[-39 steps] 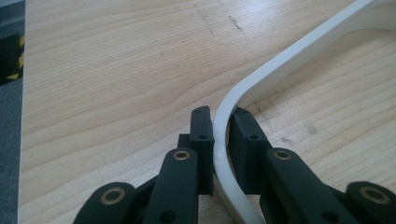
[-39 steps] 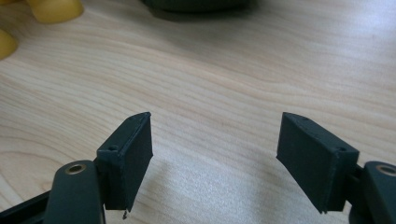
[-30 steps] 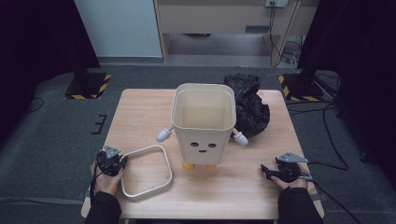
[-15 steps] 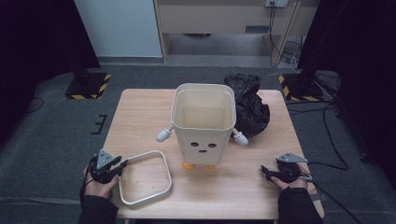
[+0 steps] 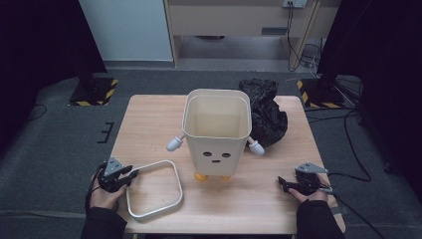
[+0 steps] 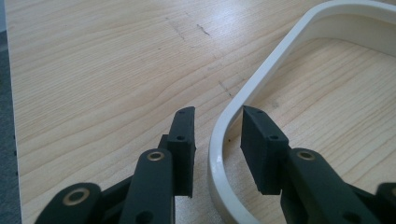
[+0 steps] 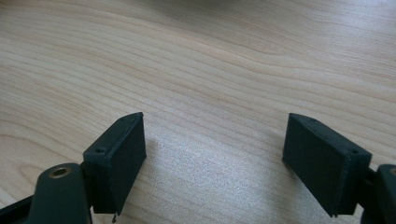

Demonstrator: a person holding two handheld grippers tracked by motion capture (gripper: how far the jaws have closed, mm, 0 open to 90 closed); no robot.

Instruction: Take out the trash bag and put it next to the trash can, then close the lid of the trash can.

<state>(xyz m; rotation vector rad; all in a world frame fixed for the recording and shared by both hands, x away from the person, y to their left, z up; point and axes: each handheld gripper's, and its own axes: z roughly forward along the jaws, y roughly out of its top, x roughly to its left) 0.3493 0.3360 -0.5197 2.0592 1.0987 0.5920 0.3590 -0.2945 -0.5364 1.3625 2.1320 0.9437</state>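
A white rounded-square ring [image 5: 177, 191] lies flat on the table's near left. My left gripper [image 5: 130, 174] straddles its left rim. In the left gripper view the rim [image 6: 280, 60] runs between the jaws of that gripper [image 6: 217, 112], with a gap on each side. Those jaws have just been opening and do not press on the rim. Near the right front corner my right gripper [image 5: 281, 182] rests low over bare wood. Its jaws [image 7: 215, 121] have just been opening wider, with nothing between them.
A cream bin [image 5: 216, 129] with a face, stubby arms and orange feet stands mid-table. A crumpled black bag [image 5: 268, 114] lies behind it to the right. The wooden table [image 5: 149, 124] ends close to both hands.
The left hand and the white ring have shifted slightly toward the table's near edge. The right hand has stayed where it was.
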